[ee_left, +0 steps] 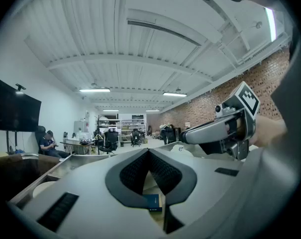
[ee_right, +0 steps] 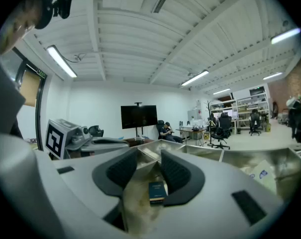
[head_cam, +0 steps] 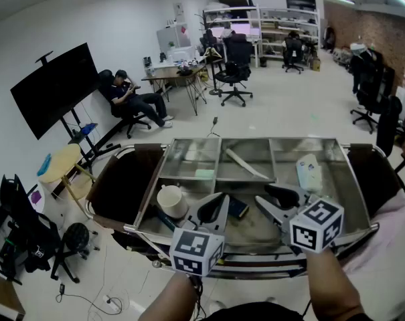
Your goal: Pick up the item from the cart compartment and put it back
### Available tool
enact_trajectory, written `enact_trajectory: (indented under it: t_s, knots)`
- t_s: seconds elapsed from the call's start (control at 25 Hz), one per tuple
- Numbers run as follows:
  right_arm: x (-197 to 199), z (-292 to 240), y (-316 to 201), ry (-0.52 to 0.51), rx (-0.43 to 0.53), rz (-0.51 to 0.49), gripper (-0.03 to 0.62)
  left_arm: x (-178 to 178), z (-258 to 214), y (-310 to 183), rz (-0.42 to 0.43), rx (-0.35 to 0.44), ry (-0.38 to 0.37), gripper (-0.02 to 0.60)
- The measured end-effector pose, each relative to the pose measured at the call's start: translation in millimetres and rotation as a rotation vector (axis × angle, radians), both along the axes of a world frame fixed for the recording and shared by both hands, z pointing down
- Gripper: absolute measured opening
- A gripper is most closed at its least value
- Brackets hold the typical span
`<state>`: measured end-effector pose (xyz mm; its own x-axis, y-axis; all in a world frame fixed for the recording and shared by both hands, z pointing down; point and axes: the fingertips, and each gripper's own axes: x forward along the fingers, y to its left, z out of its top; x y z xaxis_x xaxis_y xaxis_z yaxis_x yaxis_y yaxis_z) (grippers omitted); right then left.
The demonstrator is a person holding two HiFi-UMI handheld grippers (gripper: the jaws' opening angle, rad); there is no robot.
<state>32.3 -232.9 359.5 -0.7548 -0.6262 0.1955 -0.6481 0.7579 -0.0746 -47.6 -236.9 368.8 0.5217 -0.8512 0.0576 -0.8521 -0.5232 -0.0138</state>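
Head view: I see the metal cart [head_cam: 256, 140] w/ the small dark blue item [head_cam: 237, 208] lying flat on the floor in the front part, btwn my two grippers. Left gripper [head_cam: 214, 209] has its jaws shut tip to tip w/ nothing in them. Right gripper [head_cam: 274, 202] is about half open & holds nothing. In the right gripper view the item lies on the cart floor under the gap, and the pads don't touch it. A white cup [head_cam: 172, 201] sits near the item, on its left. A white packet [head_cam: 309, 172] lies at the right.
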Motion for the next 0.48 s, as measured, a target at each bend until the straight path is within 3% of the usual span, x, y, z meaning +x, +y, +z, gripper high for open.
enact_trajectory:
  t_s: [0.12, 0.48]
  knots:
    - [-13, -7, -6, 0.049, 0.042, -0.027, 0.23, -4, 0, 0, -0.002, -0.002, 0.006, 0.0]
    - [-51, 16, -38, 0.294, 0.054, -0.079, 0.241, -18, 1, -3, -0.022, -0.004, 0.017, 0.0]
